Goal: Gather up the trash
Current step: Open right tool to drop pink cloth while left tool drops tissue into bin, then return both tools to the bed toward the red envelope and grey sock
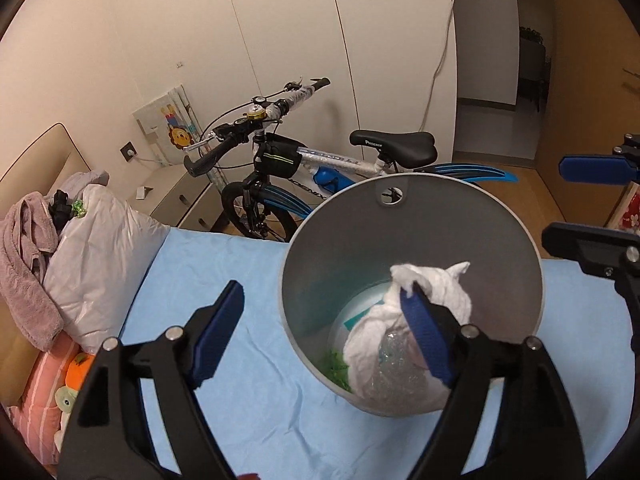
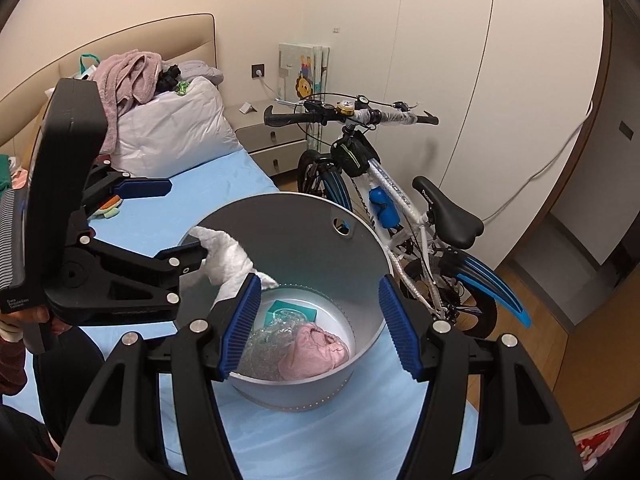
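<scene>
Both grippers are angled downward over the grey bin [image 1: 304, 280]. The left gripper [image 1: 320, 332] is spread wide, a crumpled white tissue [image 1: 436, 292] draped against its right pad above the bin's mouth. The right gripper [image 2: 318, 324] is held apart, empty, straddling the bin's rim.

One bin [image 2: 280, 248], one bicycle [image 2: 384, 184] (two pillows [image 1: 100, 256]).

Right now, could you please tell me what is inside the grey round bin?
Inside the grey round bin: a pink cloth, clear crinkled plastic, a teal packet, green shreds. White tissue hangs above, covering part.
</scene>
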A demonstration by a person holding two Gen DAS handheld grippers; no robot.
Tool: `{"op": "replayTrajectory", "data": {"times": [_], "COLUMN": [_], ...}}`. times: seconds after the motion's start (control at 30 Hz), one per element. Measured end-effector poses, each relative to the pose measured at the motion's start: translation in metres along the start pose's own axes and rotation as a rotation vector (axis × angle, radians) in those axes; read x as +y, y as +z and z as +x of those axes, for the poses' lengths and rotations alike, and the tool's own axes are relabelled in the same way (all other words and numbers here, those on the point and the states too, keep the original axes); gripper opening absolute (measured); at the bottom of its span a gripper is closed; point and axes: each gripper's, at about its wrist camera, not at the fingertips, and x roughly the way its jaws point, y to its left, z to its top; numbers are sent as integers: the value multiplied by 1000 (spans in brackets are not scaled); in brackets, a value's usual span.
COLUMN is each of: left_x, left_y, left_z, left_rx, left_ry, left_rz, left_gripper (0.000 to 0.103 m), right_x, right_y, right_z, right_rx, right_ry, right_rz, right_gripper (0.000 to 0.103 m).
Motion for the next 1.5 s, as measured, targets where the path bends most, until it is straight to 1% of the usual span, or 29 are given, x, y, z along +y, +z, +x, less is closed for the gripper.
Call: {"op": "replayTrajectory", "data": {"times": [0.3,0.33,0.5,0.63,0.87,0.97,1.07,1.2,1.3,1.5], "left_x": [31,33,36,29,4,-1,-1,9,13,31], "left_y": [-18,-20,-28,-26,-17,-26,-39,-47,-51,-62], "left_z": [-19,-22,-31,-28,-8,4,11,4,-5,-32], "left_rx": [4,4,-1,2,31,73,116,111,95,64], "left_ry": [57,61,74,61,21,13,23,13,62,94], "left_rz": [-88,-93,-93,-77,-21,-13,-22,-65,-65,-122], "left_gripper": [80,80,80,80,80,80,81,81,81,81], "right_x": [25,28,36,35,26,20,19,22,27,45], "right_y": [7,7,8,7,4,1,-3,-5,-5,-3], "right_z": [-4,-4,-10,-13,-20,-16,-13,-6,-4,-8], "right_rx": [-34,-36,-47,-54,-64,-60,-56,-50,-51,-62], "right_ry": [39,41,51,52,42,42,53,80,100,135], "right_rz": [-52,-56,-61,-54,-33,-16,-8,-10,-22,-46], "right_gripper": [60,61,61,61,62,62,62,62,62,62]}}
